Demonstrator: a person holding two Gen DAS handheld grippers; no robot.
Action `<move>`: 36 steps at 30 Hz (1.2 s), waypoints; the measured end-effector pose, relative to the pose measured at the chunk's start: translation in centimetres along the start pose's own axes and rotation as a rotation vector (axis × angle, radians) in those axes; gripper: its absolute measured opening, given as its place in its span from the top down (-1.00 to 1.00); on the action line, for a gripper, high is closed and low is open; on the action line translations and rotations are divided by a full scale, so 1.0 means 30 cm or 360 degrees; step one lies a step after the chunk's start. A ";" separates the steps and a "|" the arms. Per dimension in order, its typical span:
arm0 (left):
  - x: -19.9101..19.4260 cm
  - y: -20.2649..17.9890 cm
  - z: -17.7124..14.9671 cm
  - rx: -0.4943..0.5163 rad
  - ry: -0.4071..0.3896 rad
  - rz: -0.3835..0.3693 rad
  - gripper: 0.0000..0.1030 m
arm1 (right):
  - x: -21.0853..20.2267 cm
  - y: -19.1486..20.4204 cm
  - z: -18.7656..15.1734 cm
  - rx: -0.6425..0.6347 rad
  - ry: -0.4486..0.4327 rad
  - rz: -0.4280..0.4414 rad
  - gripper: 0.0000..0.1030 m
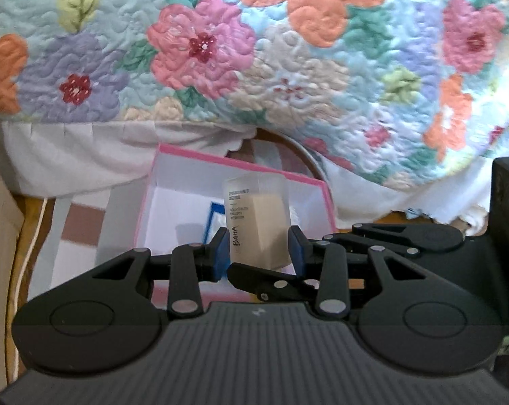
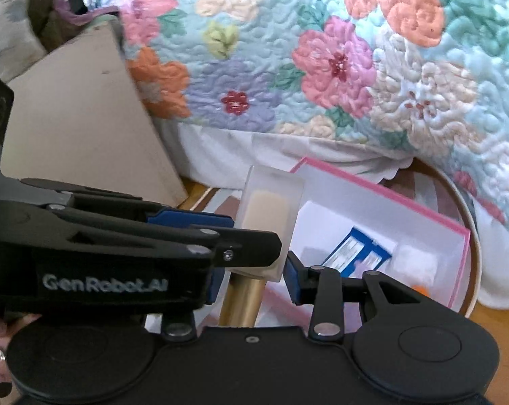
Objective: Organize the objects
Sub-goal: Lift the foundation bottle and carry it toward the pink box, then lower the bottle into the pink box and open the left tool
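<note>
A frosted rectangular bottle (image 1: 254, 216) of beige cream with a gold cap (image 2: 241, 300) is held above a pink-rimmed white box (image 1: 173, 182). My left gripper (image 1: 258, 248) has its blue pads against the bottle's sides. My right gripper (image 2: 254, 266) also closes on the same bottle (image 2: 271, 209) from the side; the left gripper's body crosses in front of it in the right wrist view. The box (image 2: 457, 233) holds a blue-and-white packet (image 2: 355, 253) and a small orange item (image 2: 421, 289).
A floral quilt (image 1: 254, 50) with a white frill hangs over the bed behind the box. The box sits on a round table (image 2: 474, 236) with a striped cloth. A beige board (image 2: 85, 118) leans at the left.
</note>
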State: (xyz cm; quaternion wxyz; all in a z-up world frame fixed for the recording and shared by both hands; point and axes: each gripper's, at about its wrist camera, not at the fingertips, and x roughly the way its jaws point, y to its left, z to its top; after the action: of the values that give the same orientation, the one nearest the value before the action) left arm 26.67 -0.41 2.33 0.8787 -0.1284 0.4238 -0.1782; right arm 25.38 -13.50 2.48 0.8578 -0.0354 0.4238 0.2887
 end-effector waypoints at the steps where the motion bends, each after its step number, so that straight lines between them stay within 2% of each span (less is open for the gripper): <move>1: 0.036 0.008 0.021 0.0001 0.0013 0.0008 0.31 | 0.026 -0.019 0.017 0.0011 -0.0004 -0.0001 0.17; 7: 0.259 0.062 0.077 0.0003 0.0117 0.0061 0.31 | 0.189 -0.149 0.057 0.0130 -0.0003 0.0016 0.17; 9: 0.331 0.088 0.071 0.0000 0.0163 0.0046 0.31 | 0.252 -0.197 0.043 0.0216 0.0007 0.0026 0.17; 15: 0.500 0.127 0.038 0.0082 0.0265 0.0113 0.31 | 0.422 -0.285 -0.034 0.0418 0.0051 0.0058 0.17; 18: 0.561 0.157 0.034 0.0086 0.0311 0.0101 0.32 | 0.493 -0.308 -0.041 0.0440 0.0104 0.0050 0.17; 29: 0.685 0.232 0.041 0.0029 0.0403 0.0084 0.37 | 0.648 -0.360 -0.023 0.0456 0.0307 0.0036 0.13; 36: 0.711 0.223 0.035 0.0031 0.0413 0.0168 0.40 | 0.686 -0.352 -0.019 0.0443 0.0421 0.0070 -0.03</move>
State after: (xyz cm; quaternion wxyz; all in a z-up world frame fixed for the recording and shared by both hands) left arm 41.18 -3.28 -14.46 0.8260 -0.0733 0.5382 -0.1508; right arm 40.28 -12.88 -15.20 0.7847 0.0552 0.5693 0.2387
